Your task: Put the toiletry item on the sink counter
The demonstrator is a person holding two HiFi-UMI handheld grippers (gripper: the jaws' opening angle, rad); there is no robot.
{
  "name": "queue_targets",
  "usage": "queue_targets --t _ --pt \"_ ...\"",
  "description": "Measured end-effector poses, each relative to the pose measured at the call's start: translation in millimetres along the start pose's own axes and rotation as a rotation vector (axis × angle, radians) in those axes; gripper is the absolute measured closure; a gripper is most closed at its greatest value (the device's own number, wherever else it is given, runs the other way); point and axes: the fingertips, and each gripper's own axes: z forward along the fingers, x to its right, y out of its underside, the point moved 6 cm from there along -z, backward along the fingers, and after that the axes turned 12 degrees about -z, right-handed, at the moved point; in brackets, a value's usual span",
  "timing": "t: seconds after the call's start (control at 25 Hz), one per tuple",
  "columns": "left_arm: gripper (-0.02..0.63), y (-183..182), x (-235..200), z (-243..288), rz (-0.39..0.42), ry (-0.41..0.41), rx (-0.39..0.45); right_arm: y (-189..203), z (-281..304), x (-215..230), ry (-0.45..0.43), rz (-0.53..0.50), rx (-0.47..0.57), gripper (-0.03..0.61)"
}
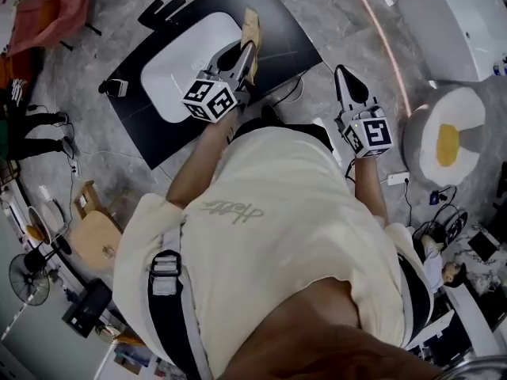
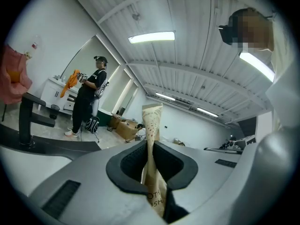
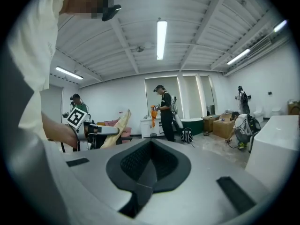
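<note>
The toiletry item (image 1: 252, 30) is a tan, flat pouch-like tube. My left gripper (image 1: 246, 57) is shut on its lower part and holds it above the black sink counter (image 1: 277, 18), just right of the white basin (image 1: 186, 66). In the left gripper view the pouch (image 2: 152, 121) stands upright, pinched between the pads of that gripper (image 2: 151, 149). My right gripper (image 1: 346, 80) hovers off the counter's right corner, over the floor. Its jaws (image 3: 149, 168) are shut with nothing between them. The right gripper view also catches the left gripper (image 3: 99, 130) with the pouch (image 3: 120, 124).
A black faucet (image 1: 162, 10) sits at the counter's far edge. A white fixture (image 1: 455, 26) and a round egg-patterned cushion (image 1: 447, 142) lie to the right. A wooden stool (image 1: 95, 237) and a fan (image 1: 28, 279) are at the left. A person (image 3: 165, 112) stands in the background.
</note>
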Motion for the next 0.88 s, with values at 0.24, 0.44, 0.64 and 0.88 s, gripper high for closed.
queue_targets --t 0.24,0.44,0.64,0.88 --pt "0.574 -6 -41 4 -0.068 -0.057 -0.015 1 53 1 -0.075 0.025 -0.017 0.584" --pt "0.572 0 -58 22 -0.163 -0.043 -0.010 7 88 14 -0.156 0.048 -0.034 0.584" --pt "0.574 11 -70 48 -0.258 -0.089 0.050 12 123 42 -0.294 0.082 -0.036 0.584" --pt "0.572 21 -66 72 -0.233 -0.230 0.100 0 167 77 -0.464 0.028 0.012 0.584"
